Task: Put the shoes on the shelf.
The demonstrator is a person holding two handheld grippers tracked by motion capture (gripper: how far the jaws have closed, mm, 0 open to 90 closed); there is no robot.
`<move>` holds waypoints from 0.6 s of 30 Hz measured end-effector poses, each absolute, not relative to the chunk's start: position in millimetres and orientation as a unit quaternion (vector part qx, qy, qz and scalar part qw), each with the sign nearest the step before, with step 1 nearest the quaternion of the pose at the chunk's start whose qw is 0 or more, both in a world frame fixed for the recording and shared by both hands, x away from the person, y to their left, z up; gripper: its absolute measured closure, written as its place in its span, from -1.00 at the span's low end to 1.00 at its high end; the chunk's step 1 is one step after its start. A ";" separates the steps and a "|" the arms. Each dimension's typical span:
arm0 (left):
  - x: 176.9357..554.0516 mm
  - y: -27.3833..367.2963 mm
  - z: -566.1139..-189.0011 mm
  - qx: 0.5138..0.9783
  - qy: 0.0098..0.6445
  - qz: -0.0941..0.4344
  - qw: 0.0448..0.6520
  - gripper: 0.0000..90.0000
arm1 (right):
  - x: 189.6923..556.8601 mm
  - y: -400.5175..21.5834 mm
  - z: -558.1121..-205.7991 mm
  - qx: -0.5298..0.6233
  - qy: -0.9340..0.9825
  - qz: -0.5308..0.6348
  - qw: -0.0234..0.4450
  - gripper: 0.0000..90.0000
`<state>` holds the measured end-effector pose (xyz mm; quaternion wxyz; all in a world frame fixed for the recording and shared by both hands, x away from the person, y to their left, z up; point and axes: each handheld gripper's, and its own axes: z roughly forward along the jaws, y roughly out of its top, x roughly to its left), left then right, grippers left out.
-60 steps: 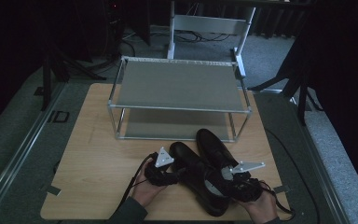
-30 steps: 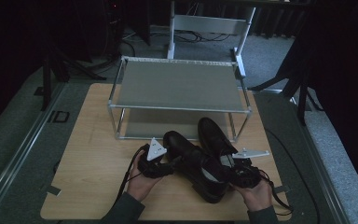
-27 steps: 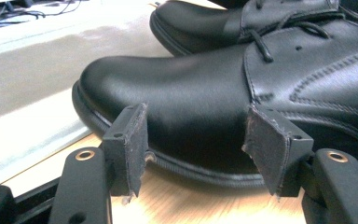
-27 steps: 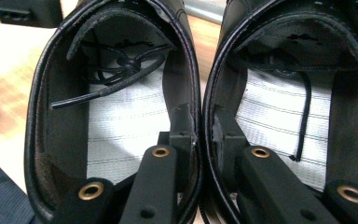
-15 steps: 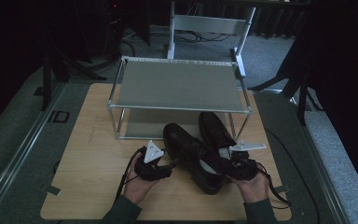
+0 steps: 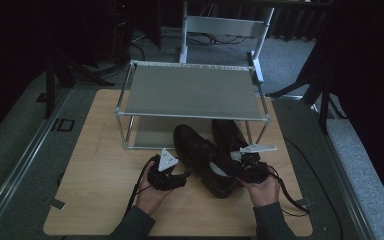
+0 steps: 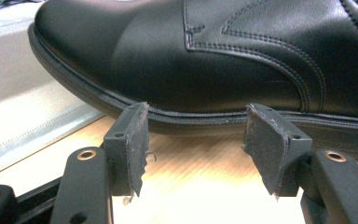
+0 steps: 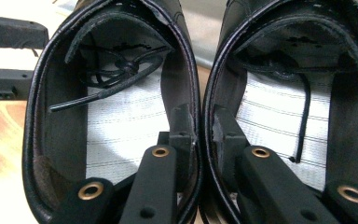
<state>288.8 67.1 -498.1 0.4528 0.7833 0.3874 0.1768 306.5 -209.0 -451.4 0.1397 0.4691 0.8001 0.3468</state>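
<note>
Pair of black leather shoes [image 6: 214, 156] pinched together by inner collars in right gripper [image 6: 247, 167], toes at the metal shoe rack [image 6: 192, 95], not yet shelved; left gripper [image 6: 177, 181] open beside them.

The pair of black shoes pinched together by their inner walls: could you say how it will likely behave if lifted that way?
The shoes look stiff-soled and fairly heavy, so the toes would probably droop. The right gripper clamps only the two thin leather walls, which may flex or slip. The left gripper waits open beside the sole, ready to steady it.
</note>
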 end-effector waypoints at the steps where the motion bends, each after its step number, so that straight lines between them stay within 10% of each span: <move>1: 288.8 67.1 -498.1 0.783 0.387 0.177 0.453 -0.08 | 306.5 -209.0 -451.4 0.469 0.800 0.347 0.140 0.80; 18: 304.7 74.6 -502.3 0.772 0.409 0.179 0.452 -0.07 | 335.3 -197.5 -455.4 0.489 0.784 0.357 0.138 0.79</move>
